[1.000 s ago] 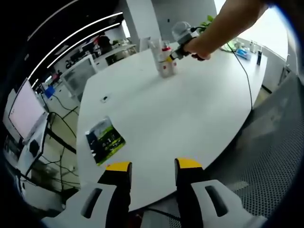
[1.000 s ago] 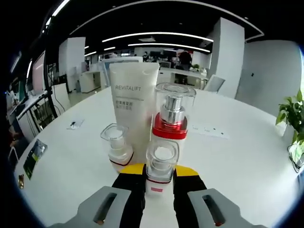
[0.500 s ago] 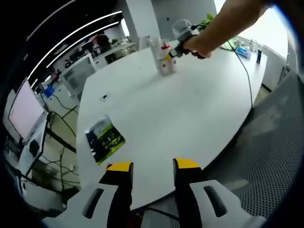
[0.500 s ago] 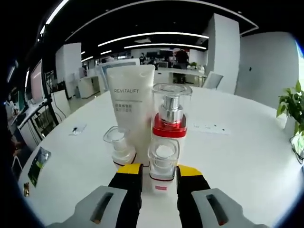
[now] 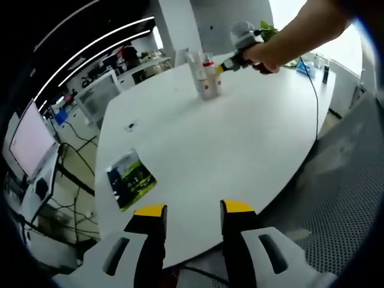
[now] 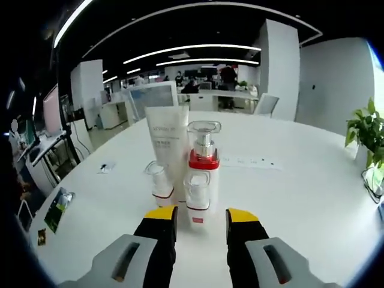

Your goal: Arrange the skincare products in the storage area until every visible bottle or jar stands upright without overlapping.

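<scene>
Left gripper view: my left gripper idles with jaws spread at the table edge, products far across. Right gripper view: right gripper, jaws apart and empty, has backed off the small bottle, now upright before the tube

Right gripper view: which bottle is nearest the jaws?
The small clear-capped bottle with the red label, front of the cluster, just ahead of the open right gripper.

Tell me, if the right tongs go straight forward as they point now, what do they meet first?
Most likely the small clear-capped bottle, standing just ahead of the open right tongs; the red-collared pump bottle stands behind it.
</scene>
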Action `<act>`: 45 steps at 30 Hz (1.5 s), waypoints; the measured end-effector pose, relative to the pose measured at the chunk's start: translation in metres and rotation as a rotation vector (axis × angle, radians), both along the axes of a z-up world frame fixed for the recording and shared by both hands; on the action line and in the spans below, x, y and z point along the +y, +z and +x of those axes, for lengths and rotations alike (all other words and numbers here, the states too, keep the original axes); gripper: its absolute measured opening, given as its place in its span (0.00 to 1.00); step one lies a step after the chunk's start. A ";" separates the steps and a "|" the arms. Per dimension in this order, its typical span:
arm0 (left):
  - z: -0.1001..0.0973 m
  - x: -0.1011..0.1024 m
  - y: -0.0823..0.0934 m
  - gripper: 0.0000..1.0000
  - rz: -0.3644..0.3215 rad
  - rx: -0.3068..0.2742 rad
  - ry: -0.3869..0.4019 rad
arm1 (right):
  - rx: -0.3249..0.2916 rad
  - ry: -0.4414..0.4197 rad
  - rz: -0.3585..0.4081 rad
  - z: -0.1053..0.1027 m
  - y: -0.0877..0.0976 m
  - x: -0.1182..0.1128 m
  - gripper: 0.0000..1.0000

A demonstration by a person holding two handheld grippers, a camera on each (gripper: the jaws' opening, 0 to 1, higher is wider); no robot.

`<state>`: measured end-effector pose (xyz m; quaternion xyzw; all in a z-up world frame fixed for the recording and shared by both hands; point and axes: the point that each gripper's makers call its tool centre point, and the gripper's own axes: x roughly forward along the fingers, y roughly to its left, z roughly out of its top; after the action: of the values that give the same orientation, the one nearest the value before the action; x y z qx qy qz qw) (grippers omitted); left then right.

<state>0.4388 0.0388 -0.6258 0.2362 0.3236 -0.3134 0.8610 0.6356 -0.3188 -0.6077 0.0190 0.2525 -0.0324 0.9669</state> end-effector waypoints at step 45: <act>0.029 -0.027 0.050 0.73 -0.371 0.038 0.007 | -0.254 0.527 0.438 -0.238 0.124 0.150 0.99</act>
<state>0.4682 0.0119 -0.5754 0.0660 0.2773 -0.3691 0.8846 0.3974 -0.1684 -0.4834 0.1637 0.1276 0.2755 0.9386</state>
